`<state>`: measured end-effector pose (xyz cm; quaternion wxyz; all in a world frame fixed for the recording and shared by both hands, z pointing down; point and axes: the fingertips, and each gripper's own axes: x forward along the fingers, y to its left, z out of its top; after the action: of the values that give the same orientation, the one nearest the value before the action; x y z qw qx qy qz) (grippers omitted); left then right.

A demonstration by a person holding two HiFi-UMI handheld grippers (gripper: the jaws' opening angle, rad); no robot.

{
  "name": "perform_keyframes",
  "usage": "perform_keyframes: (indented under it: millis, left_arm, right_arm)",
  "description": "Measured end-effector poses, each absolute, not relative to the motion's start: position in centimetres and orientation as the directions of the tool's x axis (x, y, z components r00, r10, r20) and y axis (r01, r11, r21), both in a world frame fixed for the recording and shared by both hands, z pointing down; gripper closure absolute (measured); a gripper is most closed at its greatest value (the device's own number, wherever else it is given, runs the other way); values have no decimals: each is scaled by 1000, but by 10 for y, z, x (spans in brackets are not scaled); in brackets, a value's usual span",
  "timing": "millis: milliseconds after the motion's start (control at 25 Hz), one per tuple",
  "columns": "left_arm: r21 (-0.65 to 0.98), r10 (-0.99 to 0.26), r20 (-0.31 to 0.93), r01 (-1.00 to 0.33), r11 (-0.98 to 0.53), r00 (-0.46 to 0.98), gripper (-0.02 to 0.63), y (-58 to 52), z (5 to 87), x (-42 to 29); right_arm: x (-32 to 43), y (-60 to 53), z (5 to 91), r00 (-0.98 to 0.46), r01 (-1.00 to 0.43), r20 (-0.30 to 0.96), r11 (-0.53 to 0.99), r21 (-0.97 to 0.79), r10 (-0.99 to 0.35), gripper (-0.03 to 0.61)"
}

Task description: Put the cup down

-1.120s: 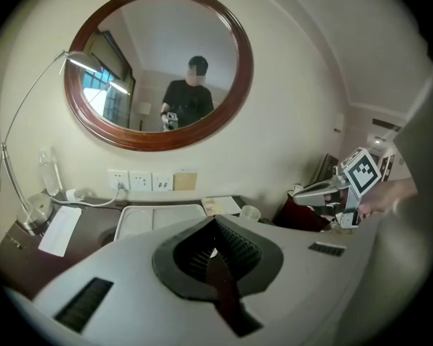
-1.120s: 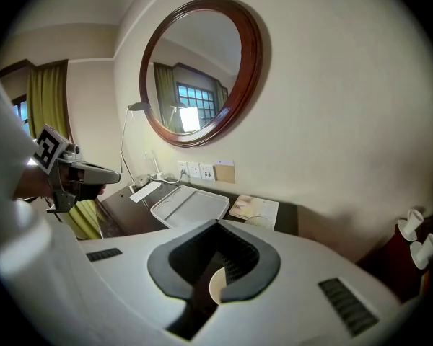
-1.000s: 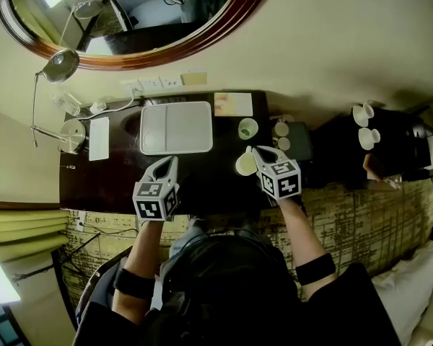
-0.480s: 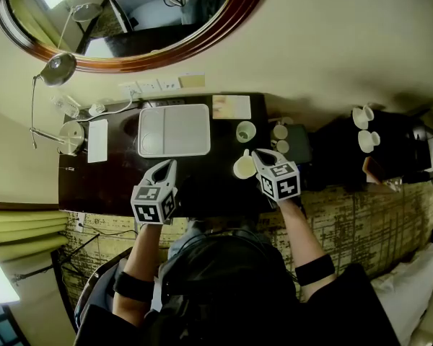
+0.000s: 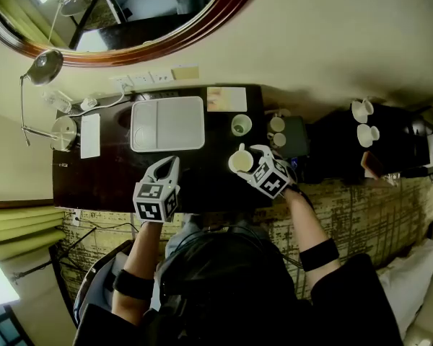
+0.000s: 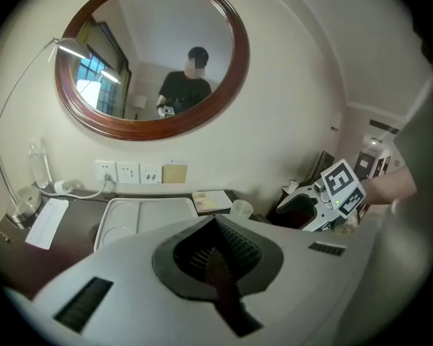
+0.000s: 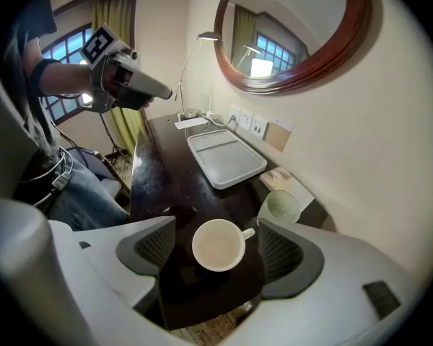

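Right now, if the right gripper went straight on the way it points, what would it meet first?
Probably the white cup, free between its fingers, which have just been opening; they might touch the dark table first.

Cup (image 5: 239,162) stands on table (image 5: 101,182), nr front edge, right of centre. Glass (image 5: 240,125) just behind it, twd wall. Tray (image 5: 167,124) left of glass, at back of table. Booklet (image 5: 226,99) by tray's rear-right corner, against wall. Paper sheet (image 5: 90,135) left of tray; lamp base (image 5: 62,132) just beyond, at table's left end. Sockets (image 5: 141,78) on wall behind tray, mirror (image 5: 151,6) above them. Two small cups (image 5: 276,124) right of glass.
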<state>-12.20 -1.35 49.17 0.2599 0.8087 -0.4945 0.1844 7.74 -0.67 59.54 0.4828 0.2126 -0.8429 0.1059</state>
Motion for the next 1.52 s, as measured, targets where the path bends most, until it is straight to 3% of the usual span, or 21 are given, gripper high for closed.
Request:
perform_keyframes:
  millis: [240,520,880,960,1520]
  left_arm:
    - [239,-682,579,-893,-382,447,608,-9,504,-109]
    - [244,-664,608,-898,-366,435,608,0,522,-105]
    - [259,-660,625,-908,-329,417,608,9,534,-113]
    - [272,-647,632,-904,-330,426,608,13,536,-112]
    - [285,-639,631,-898,-336,439,608,13,541,-113]
  right_arm:
    - [82,-1,638,-354,-292,925,956,34,-141,132]
    - [81,-5,661,-300,-214,948,976,47,-111,130]
    - [80,-2,685,-243,-145,968,989,30,-65,138]
    - [81,-3,686,-231,-139,970,989,43,-75,195]
    - [78,1,681,-204,-82,975,994,66,-82,196]
